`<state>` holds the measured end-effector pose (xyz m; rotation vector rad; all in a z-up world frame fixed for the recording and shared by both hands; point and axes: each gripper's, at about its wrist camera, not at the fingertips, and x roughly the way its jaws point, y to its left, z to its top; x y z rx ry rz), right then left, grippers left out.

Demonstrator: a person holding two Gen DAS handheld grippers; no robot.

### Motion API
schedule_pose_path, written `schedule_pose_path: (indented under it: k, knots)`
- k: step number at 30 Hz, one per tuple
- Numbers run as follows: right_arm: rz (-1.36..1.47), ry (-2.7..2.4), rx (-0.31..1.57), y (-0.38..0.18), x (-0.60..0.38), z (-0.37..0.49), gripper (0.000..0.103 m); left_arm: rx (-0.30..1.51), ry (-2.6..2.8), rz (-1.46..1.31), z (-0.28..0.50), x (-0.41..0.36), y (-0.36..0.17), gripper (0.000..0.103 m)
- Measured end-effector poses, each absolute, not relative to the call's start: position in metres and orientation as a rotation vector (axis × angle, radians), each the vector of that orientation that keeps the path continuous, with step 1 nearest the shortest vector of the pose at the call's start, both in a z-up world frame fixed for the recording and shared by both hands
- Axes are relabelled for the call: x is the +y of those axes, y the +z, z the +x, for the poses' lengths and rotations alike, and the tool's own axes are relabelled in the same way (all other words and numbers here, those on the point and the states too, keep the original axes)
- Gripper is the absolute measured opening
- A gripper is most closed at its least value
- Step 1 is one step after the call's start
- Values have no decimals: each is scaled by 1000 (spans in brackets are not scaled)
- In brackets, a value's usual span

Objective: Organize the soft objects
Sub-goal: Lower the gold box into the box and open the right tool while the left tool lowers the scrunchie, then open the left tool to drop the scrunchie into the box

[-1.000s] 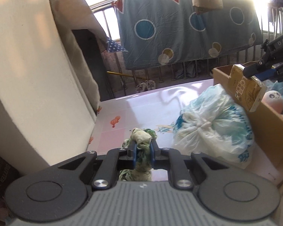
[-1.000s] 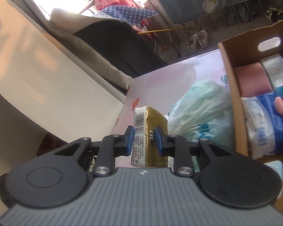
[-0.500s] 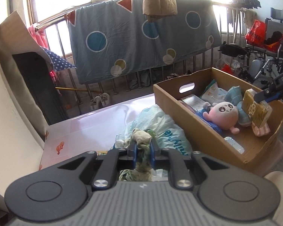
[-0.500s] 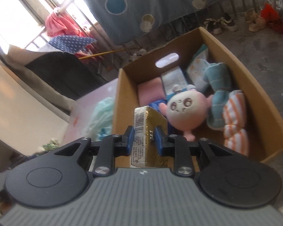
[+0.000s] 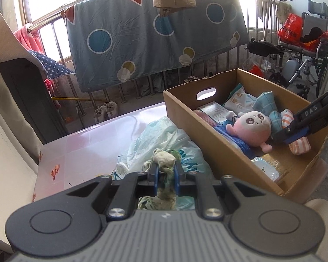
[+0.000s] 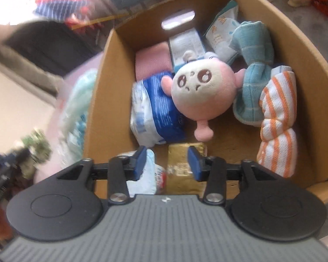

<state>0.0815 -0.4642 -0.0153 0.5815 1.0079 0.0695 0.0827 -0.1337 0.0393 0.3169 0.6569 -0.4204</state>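
Observation:
My left gripper (image 5: 165, 171) is shut on a crumpled green-and-white rag (image 5: 164, 157), held above the pink table beside a cardboard box (image 5: 185, 113). My right gripper (image 6: 167, 162) hangs low inside the box (image 6: 98, 91), its jaws opening. A gold pack (image 6: 183, 174) lies on the box floor beneath them, and the pads do not press on it. A pink plush (image 6: 199, 91) lies in the middle of the box. In the left wrist view the right gripper (image 5: 284, 136) reaches in over the box's near right end.
The box also holds a blue-and-white pack (image 6: 157, 113), an orange-striped cloth (image 6: 277, 118), a teal cloth (image 6: 253, 65), a pink towel (image 6: 150, 63) and tissue packs. A tied plastic bag (image 5: 164, 137) lies on the table (image 5: 87, 148) against the box. A railing with a hung blanket stands behind.
My right gripper moved over the box, sank into it and opened, letting go of the gold pack, which now lies on the floor. My left gripper swung toward the box with the rag.

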Motion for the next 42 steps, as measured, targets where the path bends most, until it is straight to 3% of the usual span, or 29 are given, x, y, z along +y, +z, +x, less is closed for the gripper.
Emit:
schedule_pose_path:
  k: [8, 18, 25, 32, 40, 42]
  knots:
    - [705, -6, 763, 29, -503, 14, 52, 681, -598, 266, 99, -183, 52, 15]
    - [789, -107, 592, 37, -533, -64, 56, 876, -835, 153, 136, -303, 24, 16]
    - [828, -169, 576, 19, -545, -94, 59, 963, -871, 174, 135, -350, -19, 45]
    - [870, -176, 574, 1, -543, -108, 62, 916, -840, 136, 128, -325, -3, 54]
    - [824, -149, 549, 7, -513, -113, 80, 776, -710, 117, 99, -245, 38, 79]
    - [815, -143, 543, 8, -504, -112, 82, 753, -667, 110, 91, -221, 43, 81]
